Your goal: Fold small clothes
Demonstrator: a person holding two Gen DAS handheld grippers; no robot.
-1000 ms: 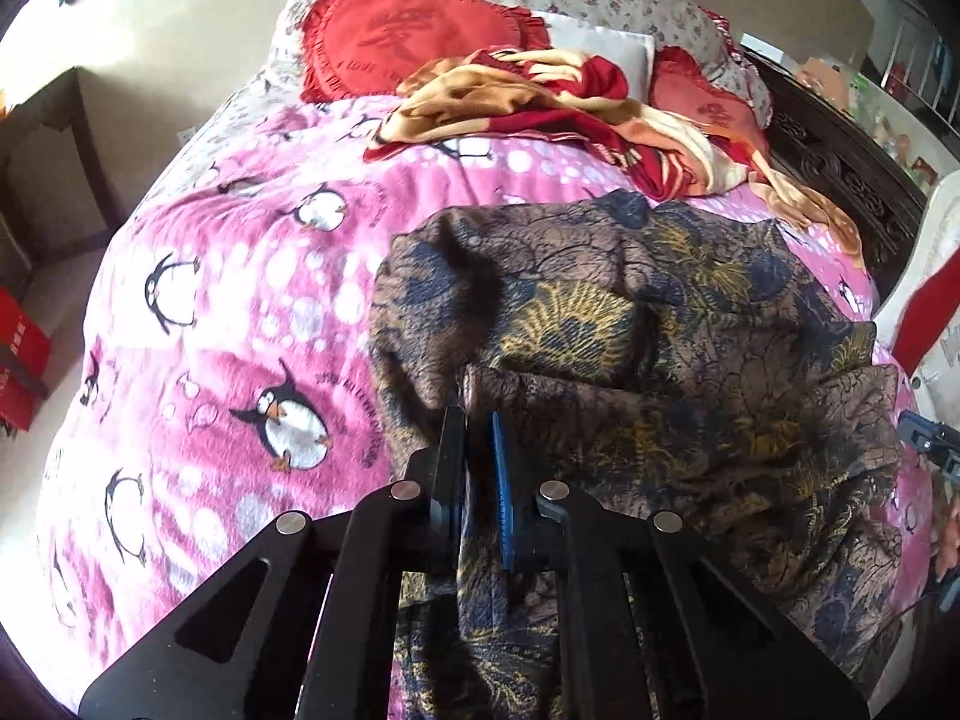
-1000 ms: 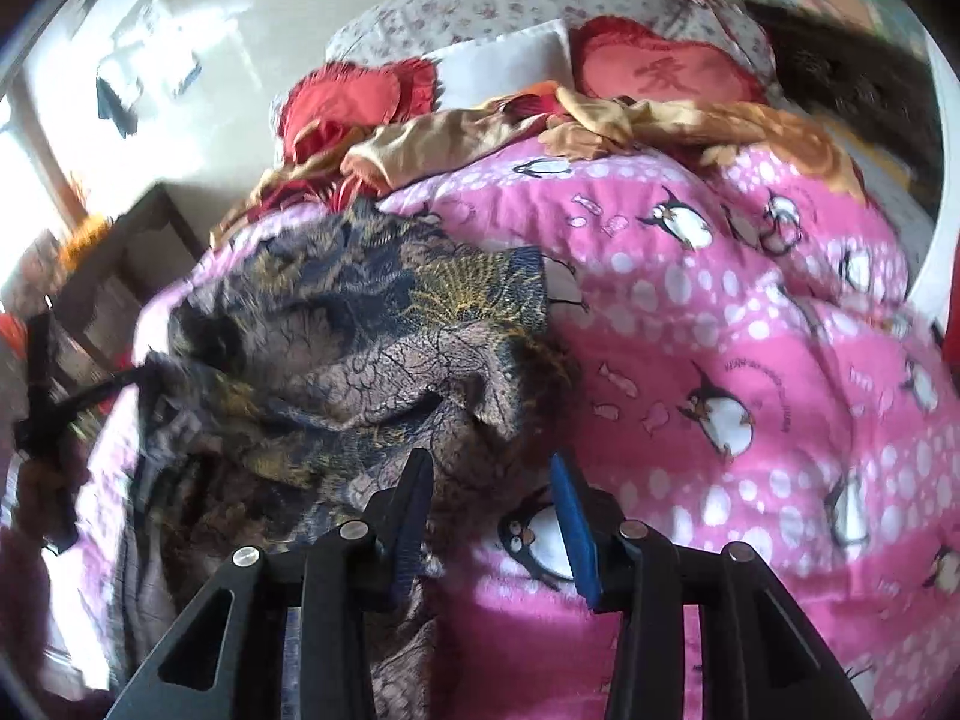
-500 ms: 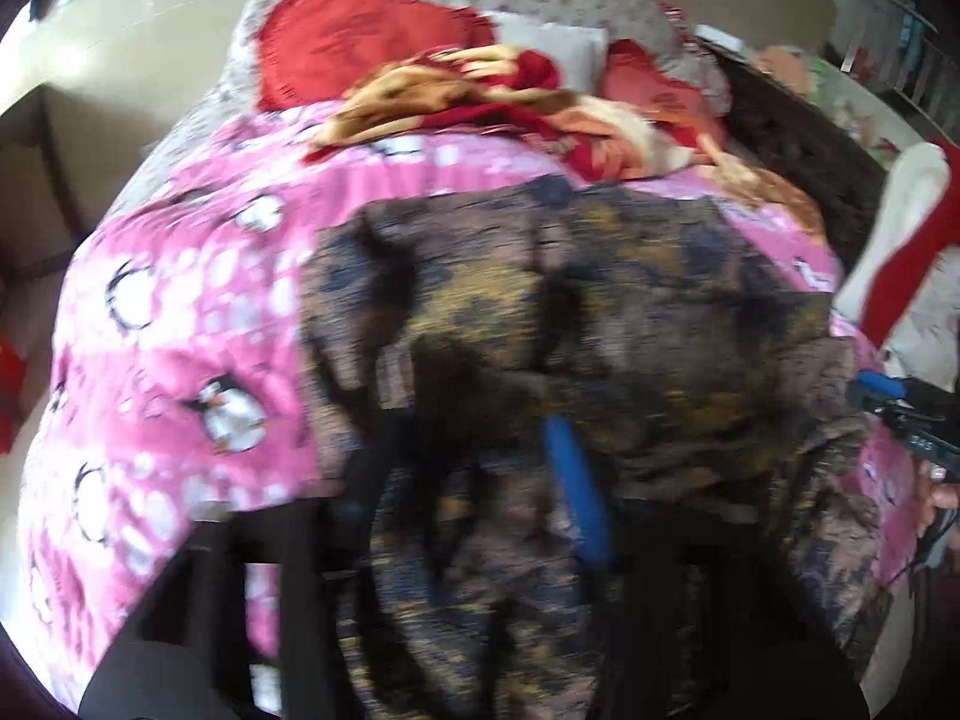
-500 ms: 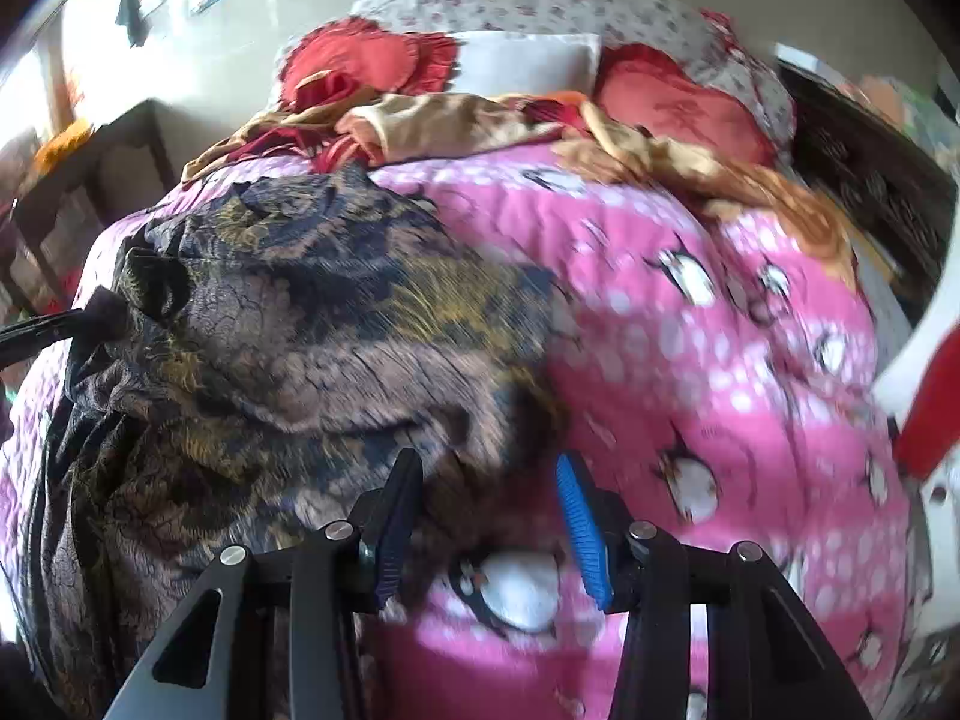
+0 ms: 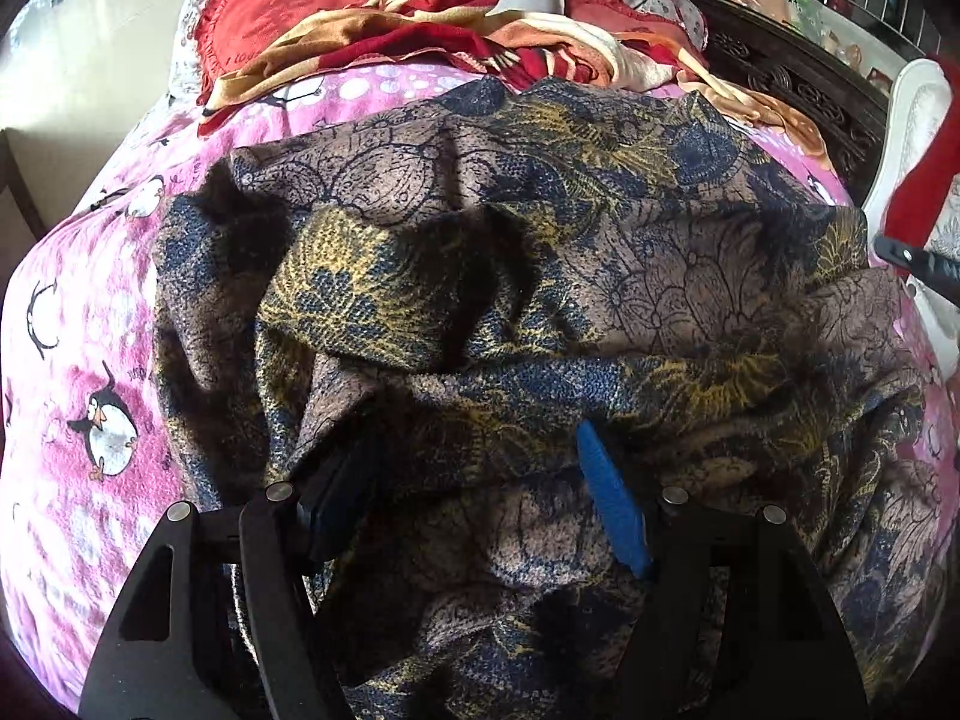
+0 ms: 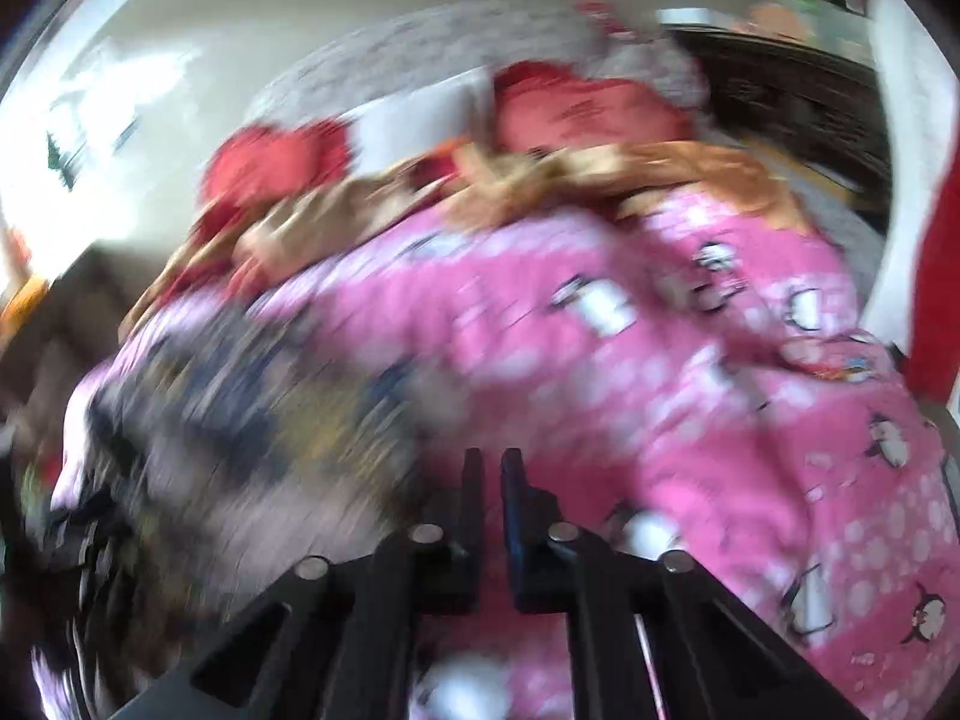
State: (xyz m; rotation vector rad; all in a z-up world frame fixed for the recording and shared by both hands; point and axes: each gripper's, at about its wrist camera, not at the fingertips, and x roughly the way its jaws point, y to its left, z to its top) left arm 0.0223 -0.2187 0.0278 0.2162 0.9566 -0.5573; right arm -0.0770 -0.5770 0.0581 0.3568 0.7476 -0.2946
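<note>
Bedding fills both views: a pink penguin blanket [image 5: 90, 312] spread across the frame. In the sharp left wrist view, a crumpled brown, blue and gold patterned garment [image 5: 540, 276] covers the centre, with red cushions [image 5: 270, 12] at the top. The left gripper [image 5: 474, 456], lower centre, stands wide apart over the cloth, pads not pressing. The blurred right wrist view shows the garment lower left and the right gripper [image 6: 492, 468] closed; whether it pinches cloth is unclear.
</note>
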